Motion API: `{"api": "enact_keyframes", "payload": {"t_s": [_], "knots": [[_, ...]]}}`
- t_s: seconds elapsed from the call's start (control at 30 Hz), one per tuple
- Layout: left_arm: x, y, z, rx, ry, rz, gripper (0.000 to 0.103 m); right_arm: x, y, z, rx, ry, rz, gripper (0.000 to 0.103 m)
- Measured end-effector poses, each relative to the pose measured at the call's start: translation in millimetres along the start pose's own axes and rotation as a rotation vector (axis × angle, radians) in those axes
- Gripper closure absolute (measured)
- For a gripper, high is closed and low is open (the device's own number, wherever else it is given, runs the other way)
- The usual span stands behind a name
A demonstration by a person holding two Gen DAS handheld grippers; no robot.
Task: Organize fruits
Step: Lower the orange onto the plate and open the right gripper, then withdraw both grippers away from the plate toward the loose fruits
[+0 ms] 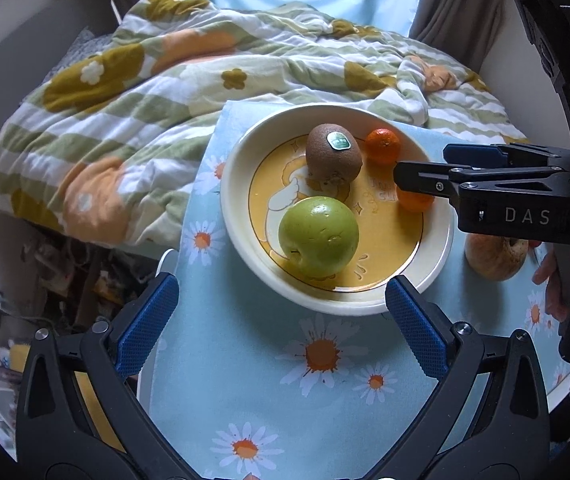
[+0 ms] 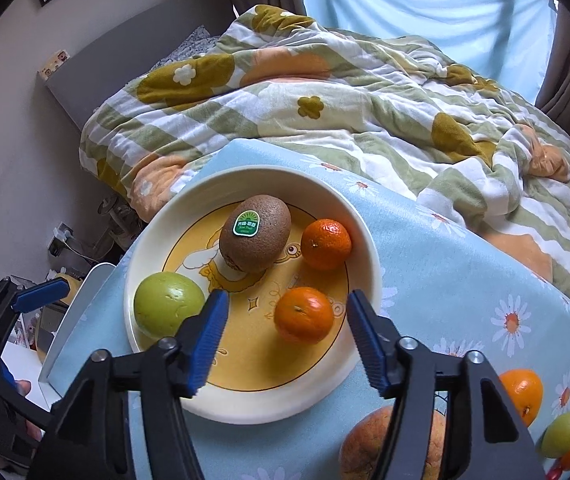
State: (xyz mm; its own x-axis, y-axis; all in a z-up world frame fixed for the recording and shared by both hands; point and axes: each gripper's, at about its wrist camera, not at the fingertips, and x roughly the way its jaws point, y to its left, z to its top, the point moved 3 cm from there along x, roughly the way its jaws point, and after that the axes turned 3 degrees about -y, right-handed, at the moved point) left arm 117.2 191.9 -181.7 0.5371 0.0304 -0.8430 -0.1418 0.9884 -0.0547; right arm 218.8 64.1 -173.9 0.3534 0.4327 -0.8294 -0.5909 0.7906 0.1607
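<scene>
A cream plate (image 2: pixel 369 232) with a yellow cartoon centre sits on the daisy tablecloth. On it lie a brown kiwi (image 2: pixel 255 236) with a green sticker, a green apple (image 2: pixel 169 304) and two tangerines (image 2: pixel 326 244). My right gripper (image 2: pixel 287 312) hangs open over the plate's near side. The nearer tangerine (image 2: pixel 304 314) lies between and just past its blue pads (image 2: pixel 213 332), which do not touch it. My left gripper (image 1: pixel 281 320) is open at the plate's near rim (image 1: pixel 237 216) with nothing between its fingers. The green apple (image 1: pixel 319 236) lies just beyond it. The right gripper (image 1: pixel 425 164) reaches in from the right there.
Off the plate, at the right of the blue tablecloth (image 2: pixel 445 280), lie a large reddish-yellow fruit (image 2: pixel 369 448), an orange (image 2: pixel 523 394) and a small green fruit (image 2: pixel 563 434). A rumpled flowered quilt (image 2: pixel 325 112) covers the bed behind. The table's edge (image 2: pixel 81 312) drops off at left.
</scene>
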Motion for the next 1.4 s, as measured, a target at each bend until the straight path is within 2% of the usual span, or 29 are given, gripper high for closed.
{"api": "enact_keyframes", "payload": {"t_s": [0.07,0.27,0.5,0.6,0.8,1.17,1.4], "knots": [[-1.5,0.6,0.7,-0.002,0.001,-0.006,0.000,-4.2,0.4,1.1,-0.001,-0.017,-0.001,0.018],[-7.6,0.9,2.5,0.004,-0.004,-0.001,0.000,-15.7,1.7,2.9,-0.002,-0.050,-0.012,0.003],[-30.6,8.3,7.0,0.021,-0.020,0.010,0.000,-42.6,10.0,1.8,0.047,-0.093,0.002,0.003],[-43.3,10.6,12.0,0.048,-0.037,0.033,0.000,-60.9,16.7,0.8,0.043,-0.150,-0.016,0.002],[-69.4,4.9,24.2,0.109,-0.084,0.035,0.000,-96.9,15.8,-7.6,0.109,-0.172,-0.059,0.002],[-73.6,-35.5,40.2,0.167,-0.117,-0.064,0.000,-166.4,-34.6,-54.0,0.292,-0.218,-0.238,0.002],[-64.7,-87.0,37.7,0.184,-0.110,-0.107,0.000,-191.6,-79.1,-85.1,0.302,-0.210,-0.314,0.002]]}}
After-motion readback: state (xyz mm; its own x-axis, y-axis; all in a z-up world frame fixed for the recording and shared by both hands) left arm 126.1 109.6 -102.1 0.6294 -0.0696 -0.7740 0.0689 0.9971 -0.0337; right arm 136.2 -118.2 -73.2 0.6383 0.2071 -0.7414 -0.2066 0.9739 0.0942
